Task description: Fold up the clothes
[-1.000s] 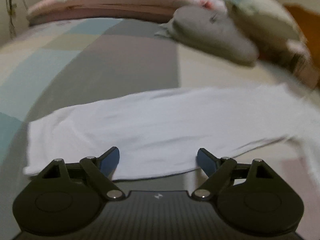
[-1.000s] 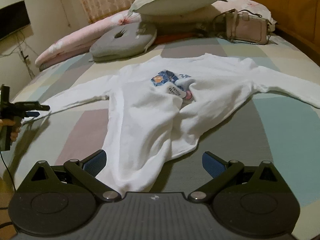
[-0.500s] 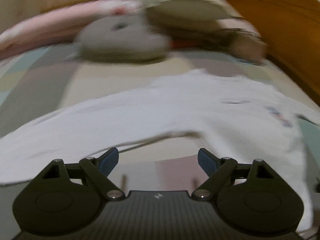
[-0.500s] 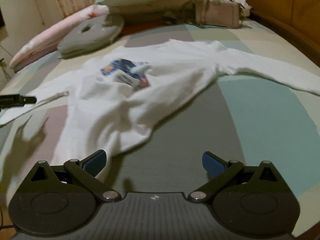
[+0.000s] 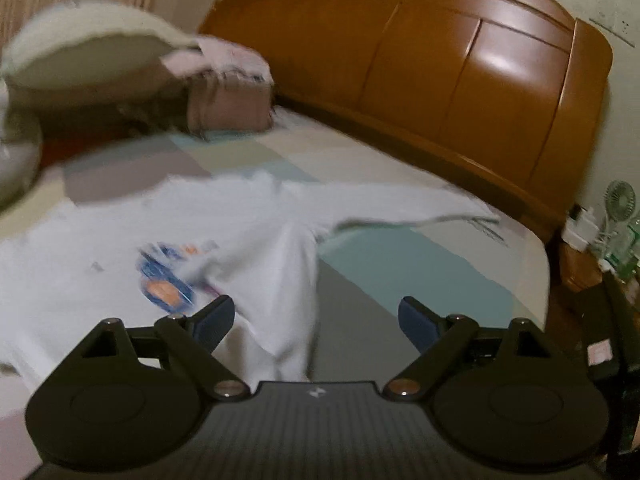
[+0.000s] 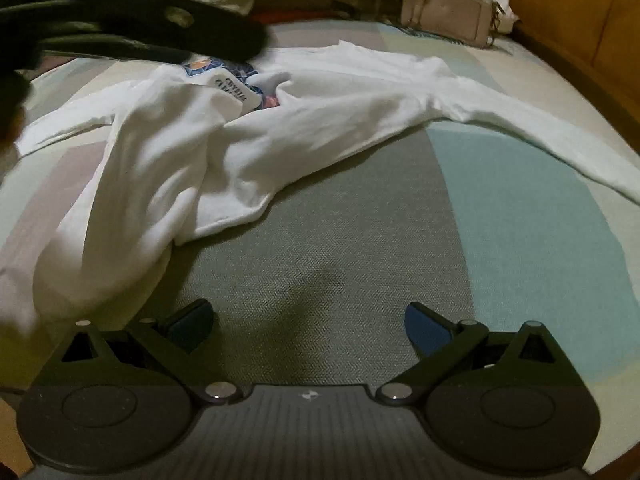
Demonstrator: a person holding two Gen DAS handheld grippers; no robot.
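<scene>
A white long-sleeved shirt (image 5: 256,220) with a blue and orange print (image 5: 164,276) lies spread and rumpled on the bed, its lower body bunched up (image 6: 192,152). My left gripper (image 5: 316,314) hovers over the shirt's body near the print. Its jaws are opening and grip nothing; shirt cloth shows past the gap. My right gripper (image 6: 308,322) stands open, low over bare grey sheet, right of the shirt's hem. The left gripper's dark blurred body (image 6: 224,36) crosses the top left of the right wrist view. One sleeve (image 6: 540,128) stretches to the right.
A wooden headboard (image 5: 460,80) runs along the bed's far side. A pale pink bag (image 6: 448,12) and a pillow (image 5: 88,52) lie beyond the shirt. A small fan (image 5: 620,200) stands on a bedside table past the bed's corner. The sheet (image 6: 520,208) has grey and teal blocks.
The left gripper swung from the shirt's left sleeve across to its printed body, rolling as it went. The right gripper sank closer to the sheet. The left gripper's body entered the right view.
</scene>
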